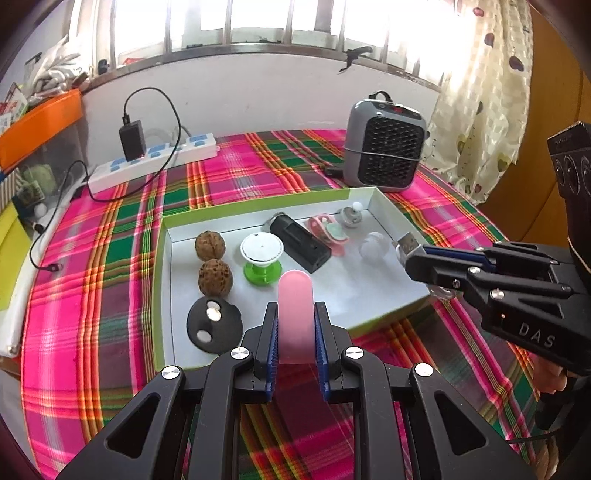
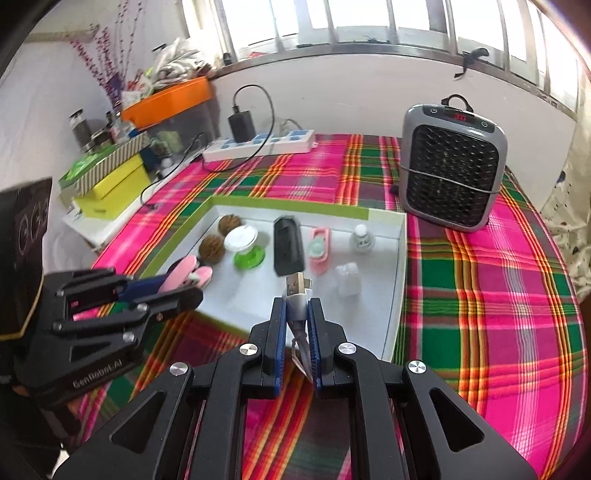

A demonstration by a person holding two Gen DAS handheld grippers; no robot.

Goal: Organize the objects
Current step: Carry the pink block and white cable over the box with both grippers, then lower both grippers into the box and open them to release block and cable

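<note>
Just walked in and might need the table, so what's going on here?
A person is sorting small things with two tools. The left hand-held gripper is shut on a pink clip, the right hand-held gripper on a USB cable. Both hang over the near edge of a shallow box holding walnuts and other bits.

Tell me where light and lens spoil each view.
Left wrist view: window blown out white, fisheye bends the cloth stripes, black corners. Right wrist view: same overexposed window, the left hand-held gripper and its pink piece slightly blurred, the heater sharp.
</note>
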